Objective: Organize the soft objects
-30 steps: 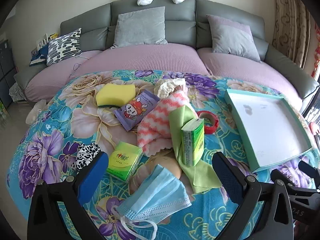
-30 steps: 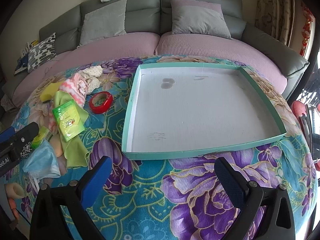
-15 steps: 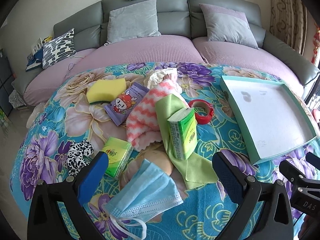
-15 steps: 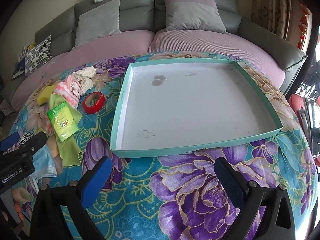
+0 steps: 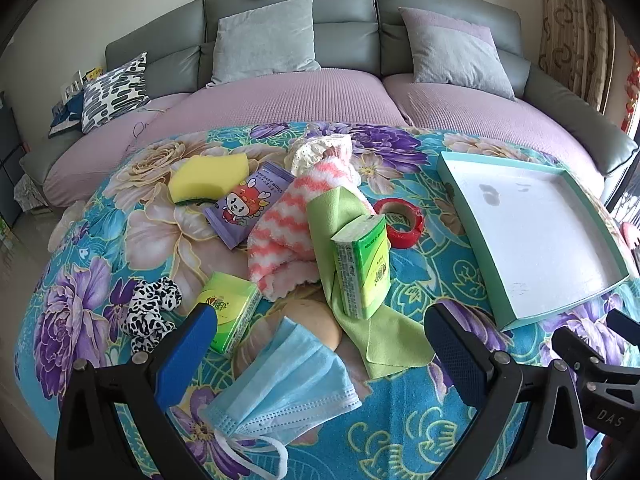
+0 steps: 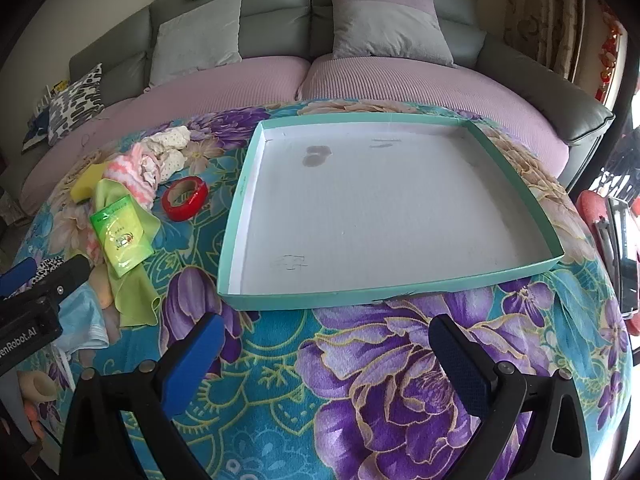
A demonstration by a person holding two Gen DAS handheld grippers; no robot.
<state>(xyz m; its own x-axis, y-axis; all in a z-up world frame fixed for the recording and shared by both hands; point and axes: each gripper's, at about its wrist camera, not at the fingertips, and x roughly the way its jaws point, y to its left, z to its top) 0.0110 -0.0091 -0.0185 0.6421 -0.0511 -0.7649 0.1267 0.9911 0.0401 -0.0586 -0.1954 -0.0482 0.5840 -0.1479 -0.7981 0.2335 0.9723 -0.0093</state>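
Observation:
Soft items lie heaped on the floral cloth in the left wrist view: a blue face mask point(image 5: 288, 384), a green cloth point(image 5: 360, 280), a pink-and-white striped towel point(image 5: 292, 224), a yellow sponge point(image 5: 208, 178), a leopard-print scrunchie point(image 5: 150, 312) and two green tissue packs point(image 5: 364, 266) point(image 5: 230, 310). My left gripper point(image 5: 320, 344) hangs open just above the mask, holding nothing. A shallow teal tray point(image 6: 236, 216) with a bare white floor sits to the right. My right gripper point(image 6: 324, 354) stands open over the cloth, short of the tray's near rim.
A red tape roll point(image 5: 400, 220) and a purple wipes pack point(image 5: 248, 204) lie among the pile. A grey sofa with cushions point(image 5: 264, 36) curves behind the table. A red object point(image 6: 596, 216) stands beyond the table's right edge.
Both grippers have drawn back and risen a little, so the pile and the tray sit lower and farther in each view. Nothing on the table has moved.

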